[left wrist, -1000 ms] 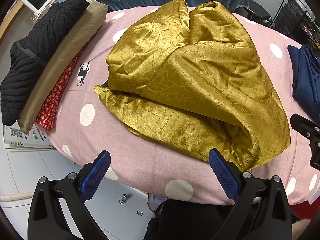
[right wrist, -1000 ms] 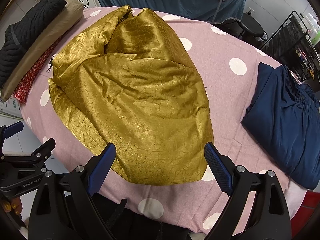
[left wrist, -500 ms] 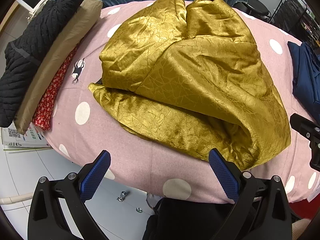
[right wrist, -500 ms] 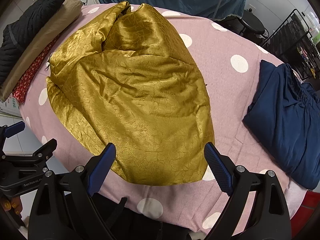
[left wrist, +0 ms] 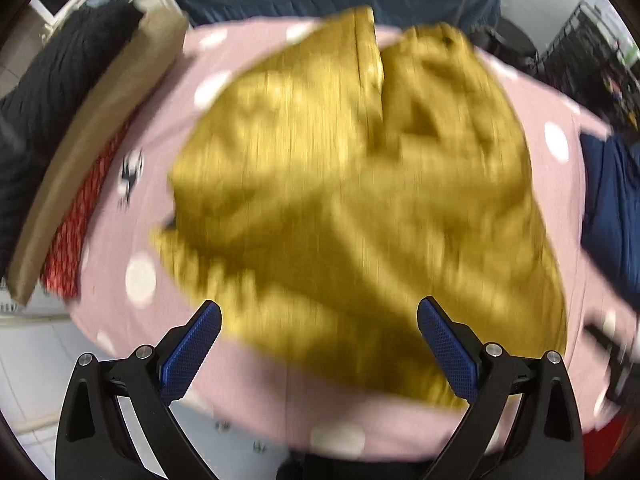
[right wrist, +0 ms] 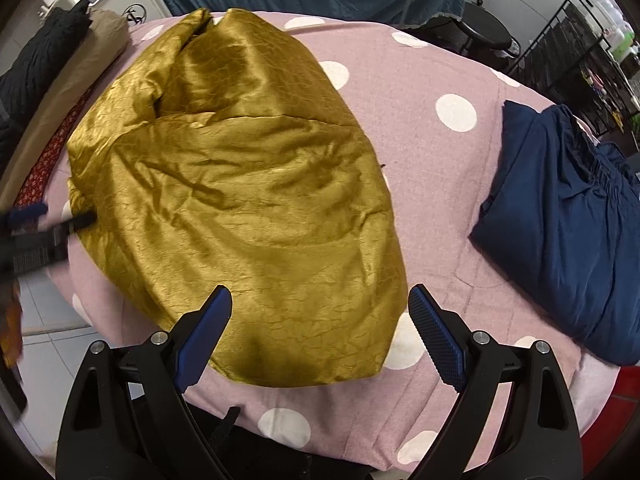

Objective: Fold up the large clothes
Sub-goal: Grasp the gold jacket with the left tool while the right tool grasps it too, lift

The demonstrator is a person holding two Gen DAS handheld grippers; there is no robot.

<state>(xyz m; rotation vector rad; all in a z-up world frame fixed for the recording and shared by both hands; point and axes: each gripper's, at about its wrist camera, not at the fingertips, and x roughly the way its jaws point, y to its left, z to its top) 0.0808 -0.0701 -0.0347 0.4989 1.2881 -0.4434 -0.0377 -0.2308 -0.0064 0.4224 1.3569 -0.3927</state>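
Round table under a pink white-dotted cloth (right wrist: 440, 184) carries the large shiny gold crinkled garment (right wrist: 240, 200) mid-table, bunched and only roughly doubled over, so most folding seems left; a folded navy garment (right wrist: 560, 220) lies apart at right. Left gripper (left wrist: 318, 344) and right gripper (right wrist: 320, 336) hover at its near edge, jaws wide apart, empty.

One gold cloth (right wrist: 240, 184) on one pink dotted table (right wrist: 432, 208). One navy garment (right wrist: 560, 216) at the right. One side stack at the left, three folded items: one black (right wrist: 36, 68), one tan (right wrist: 92, 52), one red print (right wrist: 44, 160). Two grippers: right one (right wrist: 320, 340) with two blue pads, jaws apart; left one (left wrist: 318, 344) likewise, two pads, jaws apart. One black rack (right wrist: 576, 40) far right.
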